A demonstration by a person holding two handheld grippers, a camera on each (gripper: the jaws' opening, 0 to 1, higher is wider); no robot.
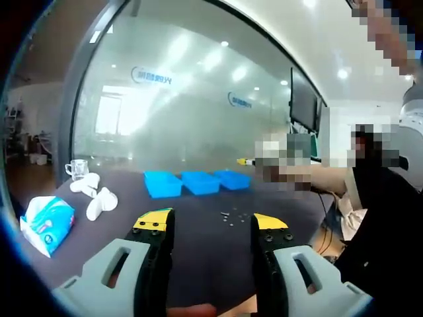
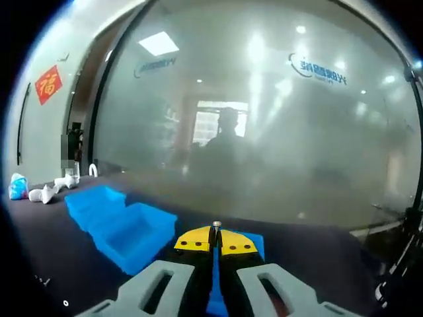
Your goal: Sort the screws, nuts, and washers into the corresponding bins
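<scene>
Left gripper view, far left: a blue and white tissue pack (image 1: 46, 224) lies on the dark table (image 1: 198, 264), with white crumpled pieces (image 1: 96, 195) and a clear glass cup (image 1: 77, 169) behind it.
Left gripper (image 1: 210, 228): jaws spread wide apart, yellow tipped, nothing between them, hovering above the table.
Bins: three blue bins (image 1: 197, 181) stand in a row on the table beyond the jaws.
Loose hardware (image 1: 232, 216): small metal pieces scattered on the table between the bins and the jaw tips; too small to tell screws from nuts or washers.
Right edge: a person in dark clothes (image 1: 377, 224) sits beside the table.
Right gripper view, left side: blue bins (image 2: 122, 228) stand just left of the jaws, a third blue bin (image 2: 254, 243) shows behind the tips.
Right gripper (image 2: 215, 239): jaws pressed together, pinching a small screw (image 2: 216, 226) that stands upright out of the tips, above the bins.
Background: a frosted glass wall (image 2: 277, 145).
</scene>
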